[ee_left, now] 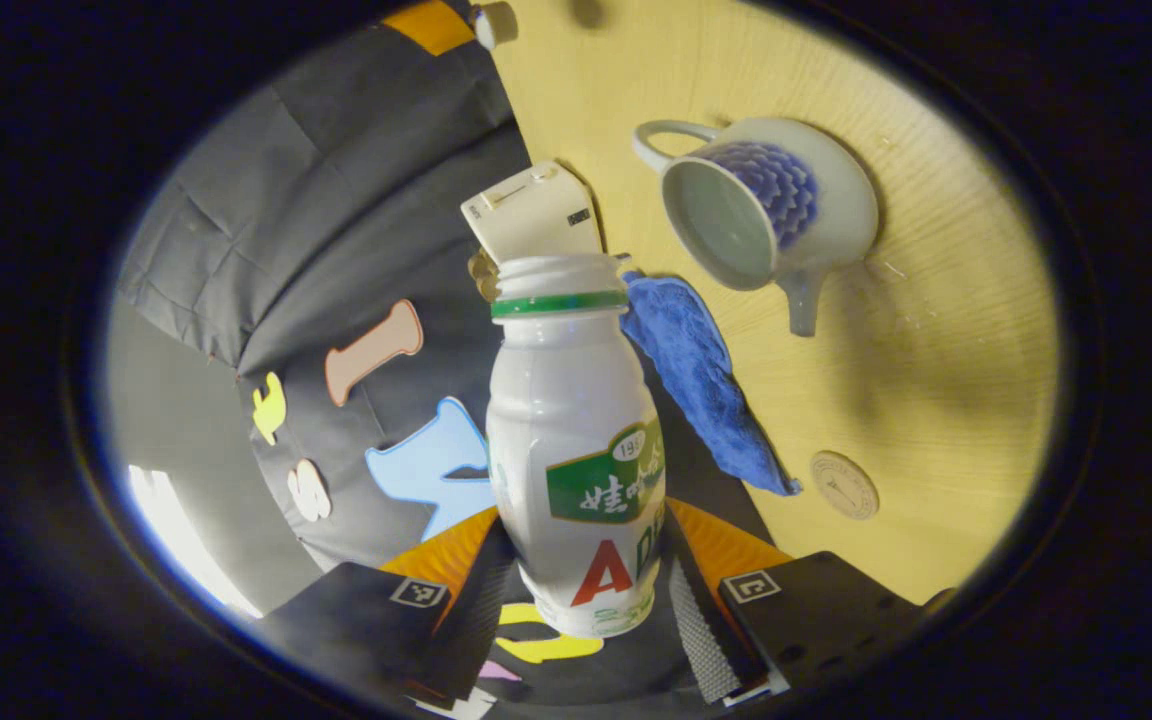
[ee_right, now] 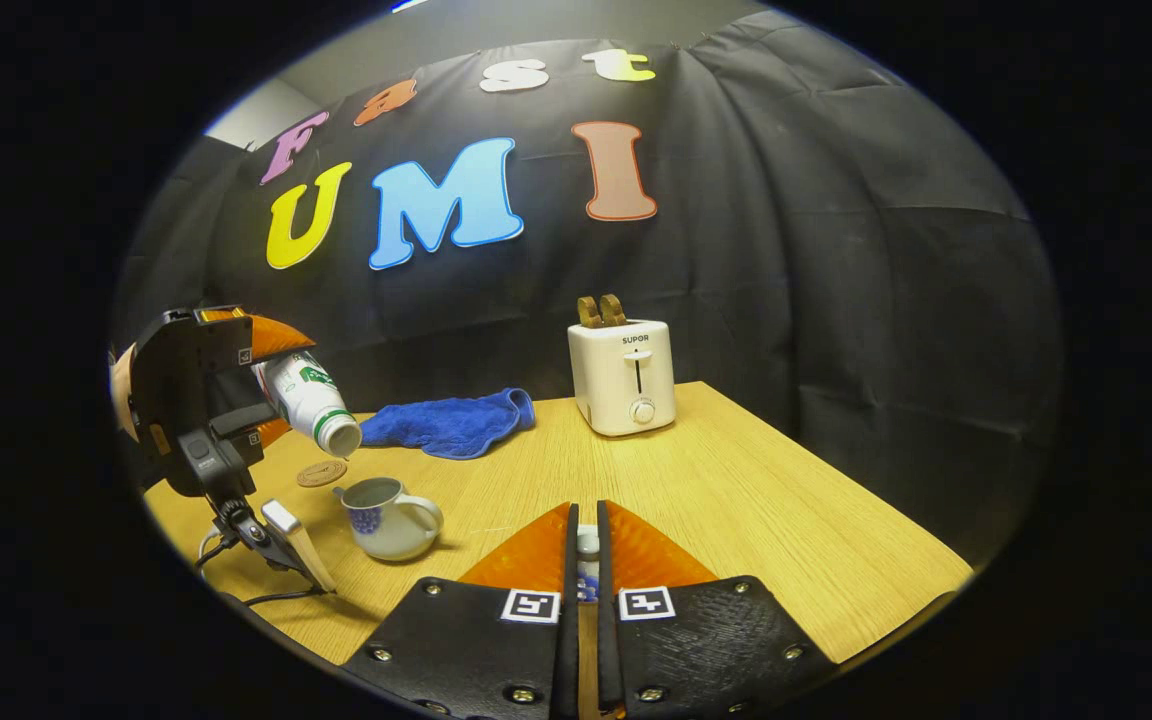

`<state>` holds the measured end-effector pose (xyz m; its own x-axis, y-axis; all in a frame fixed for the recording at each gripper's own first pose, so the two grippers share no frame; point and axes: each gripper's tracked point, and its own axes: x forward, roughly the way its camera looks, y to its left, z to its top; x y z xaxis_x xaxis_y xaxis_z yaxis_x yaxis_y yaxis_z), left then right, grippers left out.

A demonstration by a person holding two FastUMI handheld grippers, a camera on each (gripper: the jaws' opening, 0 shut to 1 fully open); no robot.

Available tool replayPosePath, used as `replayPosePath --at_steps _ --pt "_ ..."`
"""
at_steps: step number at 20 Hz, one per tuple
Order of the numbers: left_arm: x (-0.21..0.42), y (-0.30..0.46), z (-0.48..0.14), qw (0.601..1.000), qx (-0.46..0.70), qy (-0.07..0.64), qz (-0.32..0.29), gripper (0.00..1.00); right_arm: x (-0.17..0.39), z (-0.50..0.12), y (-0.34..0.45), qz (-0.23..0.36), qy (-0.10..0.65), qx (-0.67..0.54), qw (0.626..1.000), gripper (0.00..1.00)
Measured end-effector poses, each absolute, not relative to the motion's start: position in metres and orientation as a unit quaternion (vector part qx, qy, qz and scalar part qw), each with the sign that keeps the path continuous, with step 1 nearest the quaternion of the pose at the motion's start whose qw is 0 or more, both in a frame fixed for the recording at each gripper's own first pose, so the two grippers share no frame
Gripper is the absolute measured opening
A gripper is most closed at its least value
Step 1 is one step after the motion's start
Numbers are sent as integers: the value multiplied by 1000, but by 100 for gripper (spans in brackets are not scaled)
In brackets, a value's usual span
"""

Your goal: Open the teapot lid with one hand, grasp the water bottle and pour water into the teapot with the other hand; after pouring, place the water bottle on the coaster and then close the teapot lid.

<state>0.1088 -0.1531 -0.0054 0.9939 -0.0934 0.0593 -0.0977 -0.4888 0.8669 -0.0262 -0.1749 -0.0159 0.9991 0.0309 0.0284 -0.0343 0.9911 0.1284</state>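
white two-slot toaster (ee_right: 624, 378) with brown toast (ee_right: 601, 310) sticking up, back of light wooden table (ee_right: 786, 500); crumpled blue cloth (ee_right: 451, 422) lying left of it.

A light wooden bench (ee_right: 736, 500) with a visible grain runs across the booth, its far edge meeting a wall of black cloth (ee_right: 836, 250) that hangs in soft folds and creases behind and to the right. At the far side of the bench, near the cloth, stands a white toaster (ee_right: 623, 378) with two brown slices poking from its slots, and to its left lies a crumpled blue cloth (ee_right: 451, 422). Above the upper left edge of the black cloth a strip of pale grey wall (ee_right: 276, 105) shows. Light falls evenly on the bench, leaving soft shadows on the wood.
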Motion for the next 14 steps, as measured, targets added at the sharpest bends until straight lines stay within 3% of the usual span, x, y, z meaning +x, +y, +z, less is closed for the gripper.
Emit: replayPosePath --at_steps 5,8,10,11,13,14 --pt "109 -132 -17 598 801 -20 -14 92 -26 -12 -165 20 -12 53 998 7" --pt "108 -114 -28 659 752 9 -21 78 -27 -5 -155 23 -15 43 999 7" --pt "107 -102 -34 701 712 24 -25 77 -26 0 -147 28 -17 37 999 7" --pt "107 -96 -36 721 692 32 -25 92 -26 2 -143 30 -17 35 999 7" --pt "106 -85 -41 760 648 44 -25 92 -25 5 -132 37 -17 34 999 7" --pt "105 -79 -45 779 624 51 -28 84 -23 7 -126 42 -16 33 998 7"
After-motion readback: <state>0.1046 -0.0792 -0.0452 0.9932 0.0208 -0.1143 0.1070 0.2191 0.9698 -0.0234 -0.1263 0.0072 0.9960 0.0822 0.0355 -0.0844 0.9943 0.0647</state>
